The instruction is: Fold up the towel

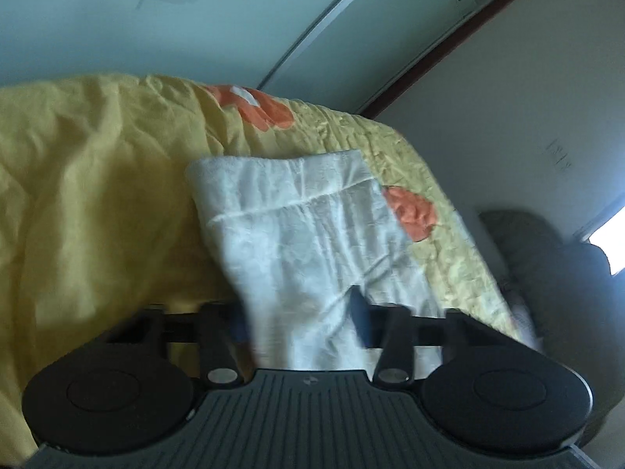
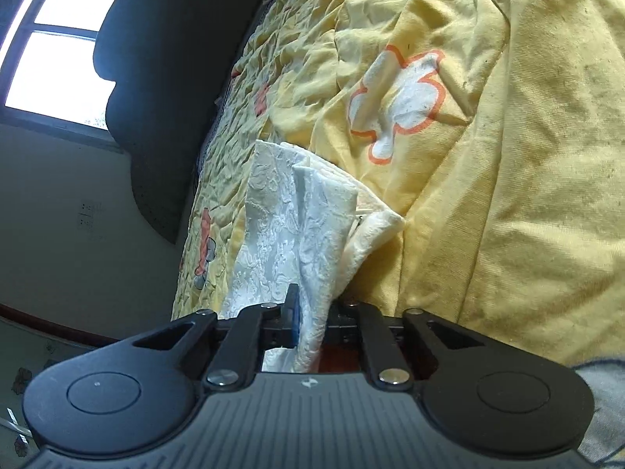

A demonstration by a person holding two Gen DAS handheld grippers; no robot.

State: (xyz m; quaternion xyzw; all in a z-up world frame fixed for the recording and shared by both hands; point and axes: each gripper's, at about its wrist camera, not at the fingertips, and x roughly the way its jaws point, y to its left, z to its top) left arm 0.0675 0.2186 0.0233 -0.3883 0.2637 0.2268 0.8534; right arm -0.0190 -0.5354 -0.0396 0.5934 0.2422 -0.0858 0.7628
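Observation:
A white embossed towel (image 1: 308,234) lies partly folded on a yellow bedspread, its far hem doubled over. My left gripper (image 1: 304,324) is shut on its near edge, and the cloth hides most of both fingers. In the right wrist view the same towel (image 2: 289,234) runs up from my right gripper (image 2: 308,324), bunched into folds with a loose corner hanging to the right. My right gripper is shut on that cloth, with a blue pad showing on the left finger (image 2: 291,312).
The yellow bedspread (image 1: 97,195) with orange and white flower prints (image 2: 398,101) is heavily wrinkled. A dark headboard (image 2: 168,97) stands at the bed's end, under a bright window (image 2: 58,47). Pale walls and a brown-trimmed floor edge (image 1: 449,47) lie beyond the bed.

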